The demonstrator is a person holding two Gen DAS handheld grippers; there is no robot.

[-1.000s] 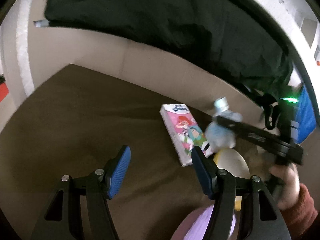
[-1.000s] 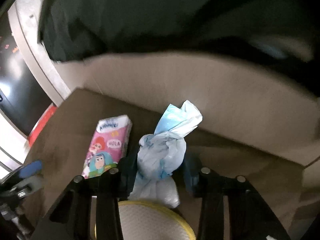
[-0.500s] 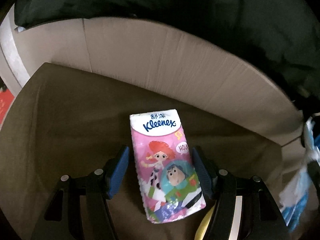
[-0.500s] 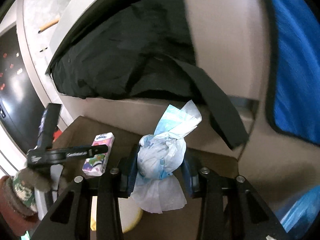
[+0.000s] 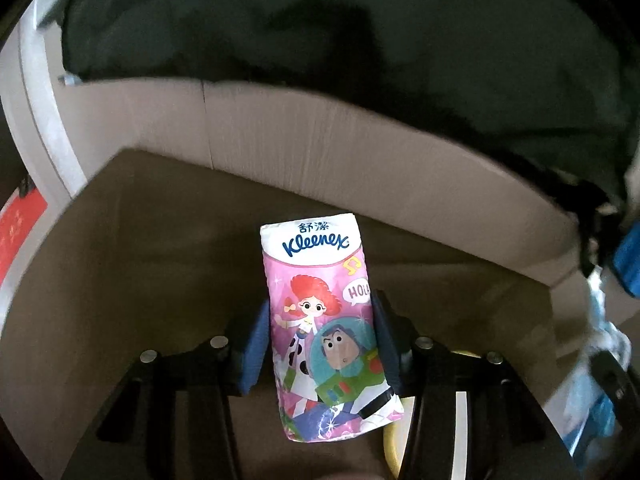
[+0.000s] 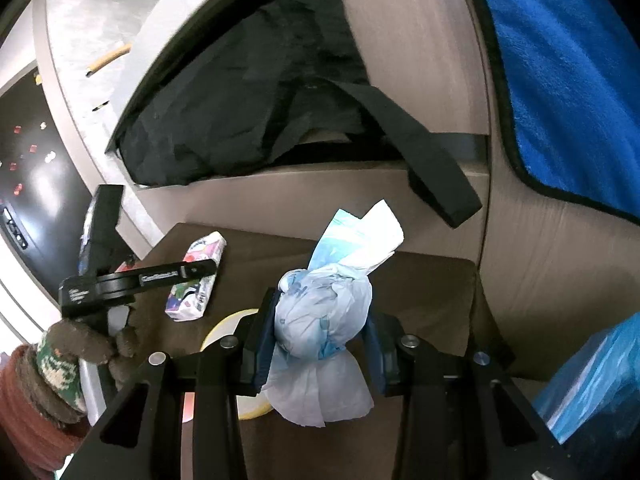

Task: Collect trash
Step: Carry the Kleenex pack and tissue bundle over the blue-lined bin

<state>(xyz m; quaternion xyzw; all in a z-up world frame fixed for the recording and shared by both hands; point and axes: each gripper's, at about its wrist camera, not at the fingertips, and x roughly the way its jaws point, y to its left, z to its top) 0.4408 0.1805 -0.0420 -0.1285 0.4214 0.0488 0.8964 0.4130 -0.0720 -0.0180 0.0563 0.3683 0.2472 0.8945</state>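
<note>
- Left wrist view only: printed face of the tissue pack (image 5: 324,324) readable, white top band with Kleenex logo, pink body with cartoon figures, lower end crumpled.
- Left gripper (image 5: 320,340) jaws closing on the pack; blue pads sit at both long sides, right pad touching, left pad at the edge, contact there hard to tell.
- Pack lies on the brown sofa seat (image 5: 132,264), long axis pointing to the far backrest, near end over a yellow-rimmed disc (image 5: 390,446).
- Right wrist view only: the left gripper seen from the side at left, held by a gloved hand (image 6: 92,344); pack looks small, far left on the seat.
- Right gripper (image 6: 320,344) pinching a knotted pale-blue plastic bag (image 6: 324,320), held above the seat, twisted top sticking up, white tail hanging below the pads.
- Also right view only: blue towel (image 6: 560,72) far right, black bag (image 6: 248,92) with strap on the sofa back.
- Left view catches the knotted bag only as a blur at right edge.
</note>
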